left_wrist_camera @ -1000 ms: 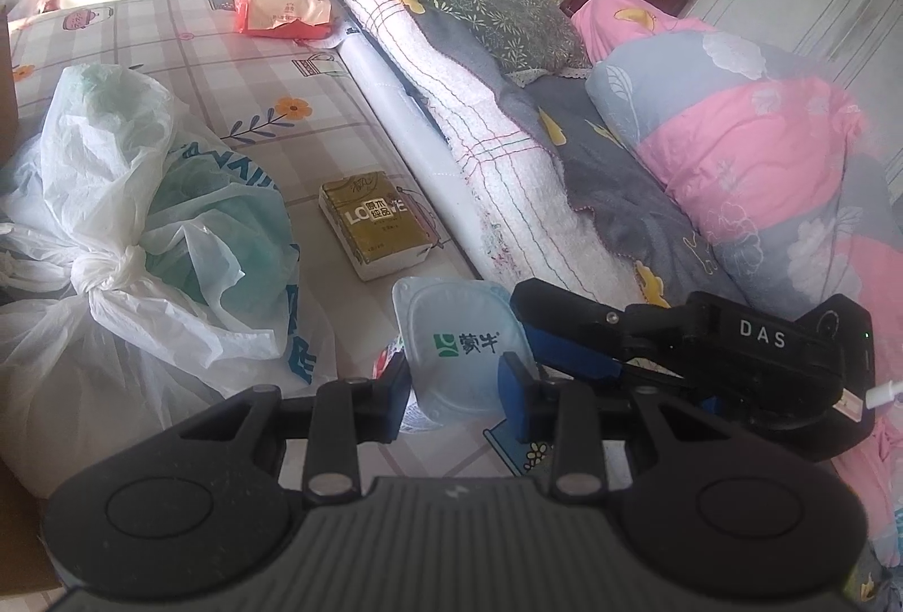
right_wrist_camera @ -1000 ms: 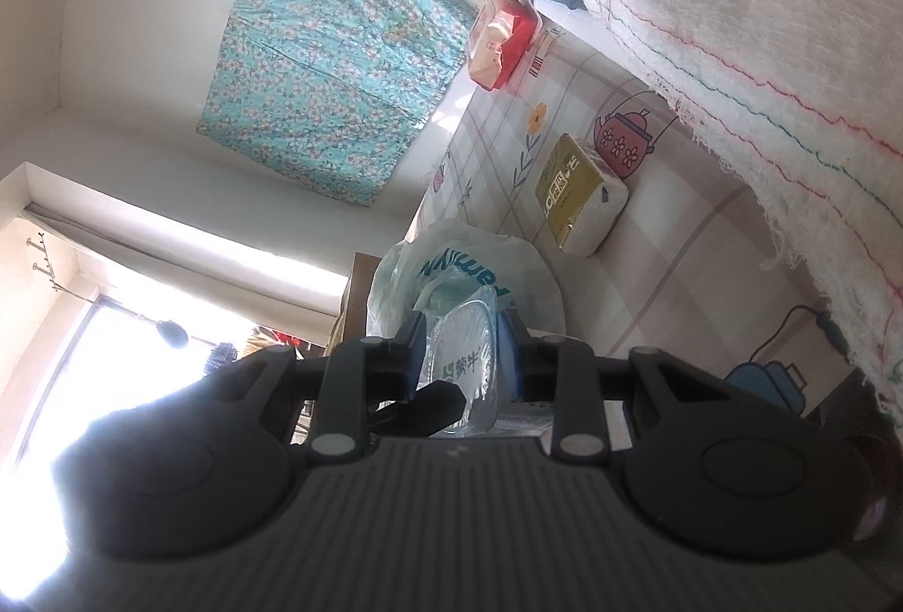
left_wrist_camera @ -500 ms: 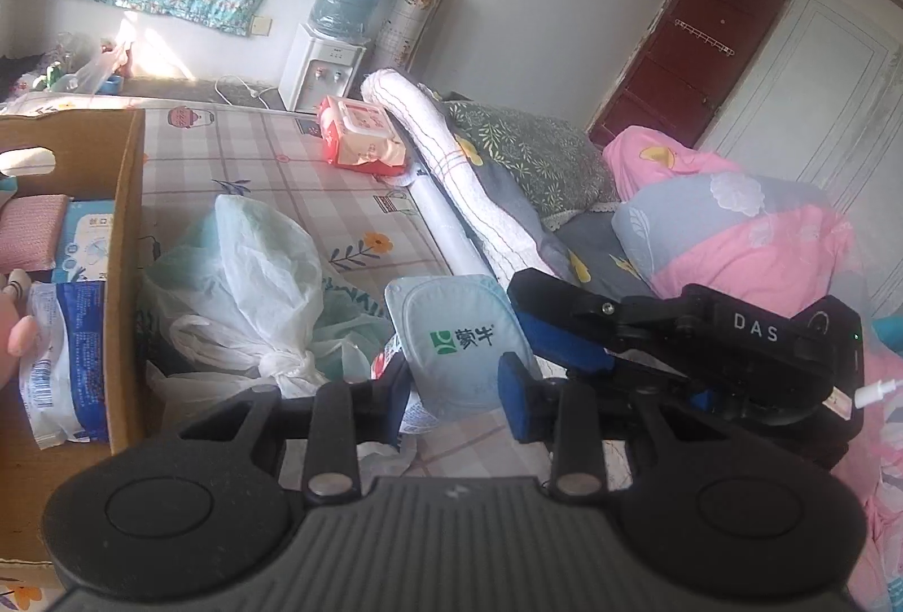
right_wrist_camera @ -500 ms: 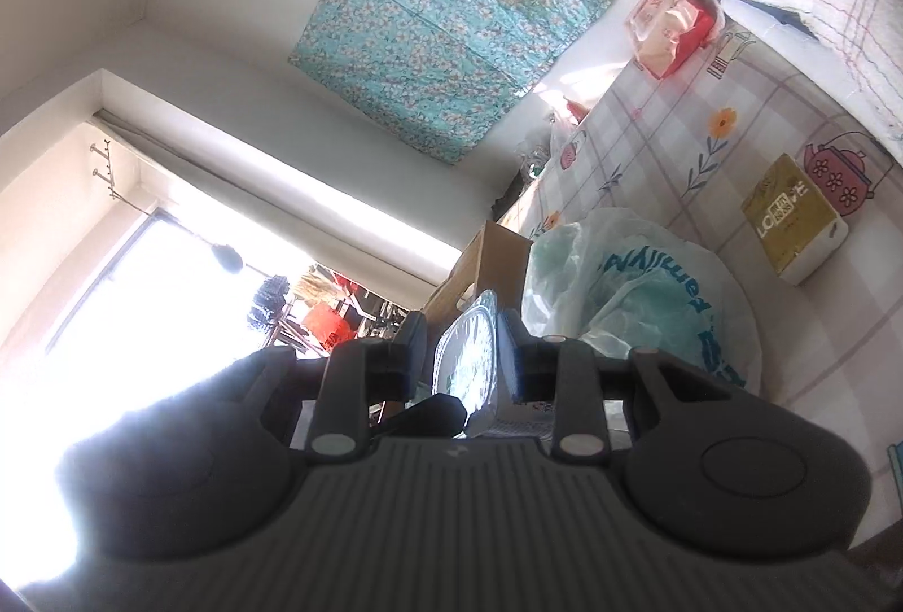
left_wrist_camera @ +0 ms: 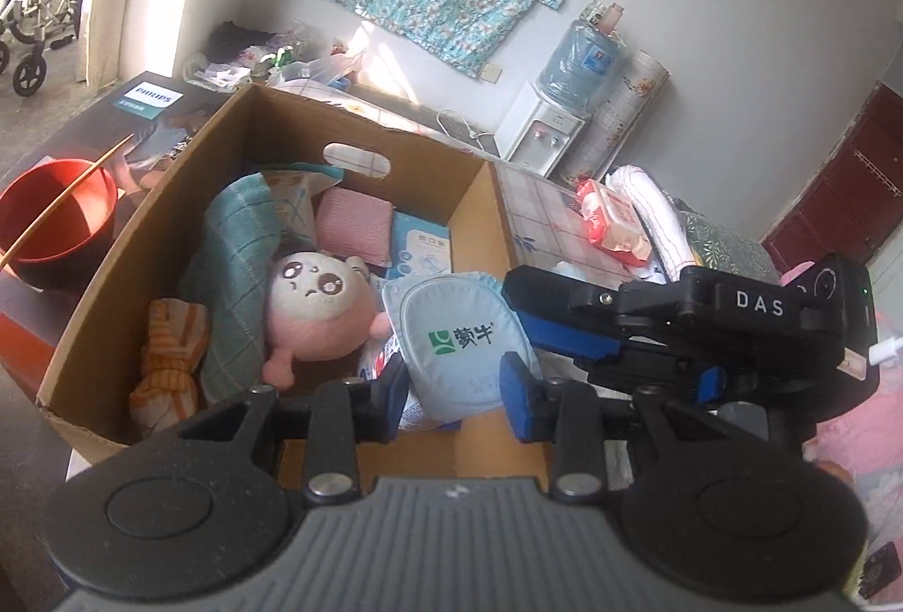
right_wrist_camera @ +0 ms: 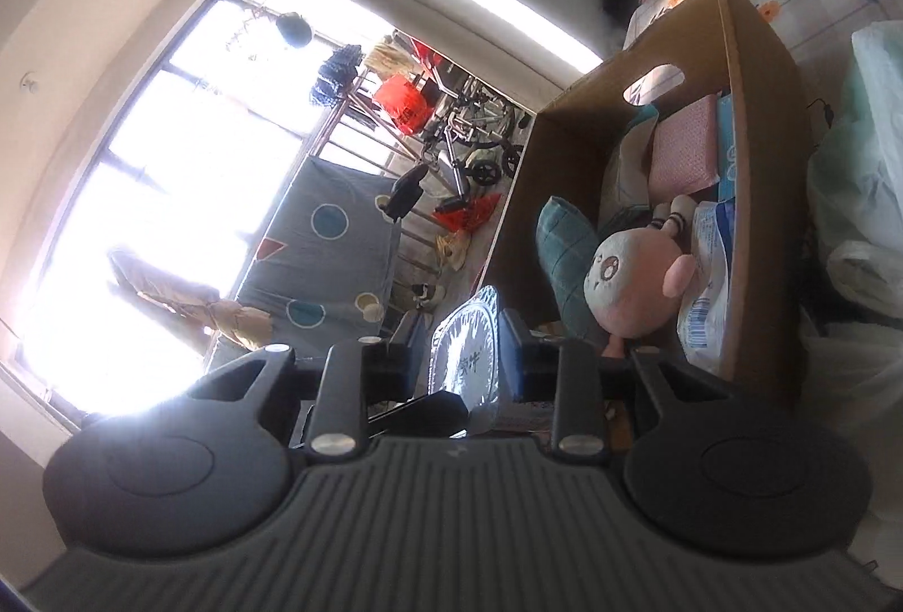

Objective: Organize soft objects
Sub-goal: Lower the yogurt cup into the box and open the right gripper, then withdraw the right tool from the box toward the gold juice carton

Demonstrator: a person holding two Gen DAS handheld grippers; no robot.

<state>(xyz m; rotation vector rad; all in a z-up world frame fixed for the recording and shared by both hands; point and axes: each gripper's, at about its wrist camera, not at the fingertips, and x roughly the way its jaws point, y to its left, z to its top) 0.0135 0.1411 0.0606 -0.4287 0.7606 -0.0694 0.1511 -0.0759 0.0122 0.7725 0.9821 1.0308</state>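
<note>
Pouch of pale blue soft plastic with a green logo (left_wrist_camera: 460, 338) hangs over the open brown cardboard box (left_wrist_camera: 477, 211) of plush toys, pinched edge-on by the closed right gripper (right_wrist_camera: 465, 349), while the left gripper (left_wrist_camera: 454, 389) stands open around it.

A pale blue soft pouch (left_wrist_camera: 460, 335) with a green logo and Chinese lettering stands on edge above the open cardboard box (left_wrist_camera: 480, 217). Inside the box lie a pink-and-white plush doll (left_wrist_camera: 316, 307) face up, a teal checked cloth roll (left_wrist_camera: 237, 262), a knotted orange striped cloth (left_wrist_camera: 166, 358) and a pink pad (left_wrist_camera: 353, 231).
</note>
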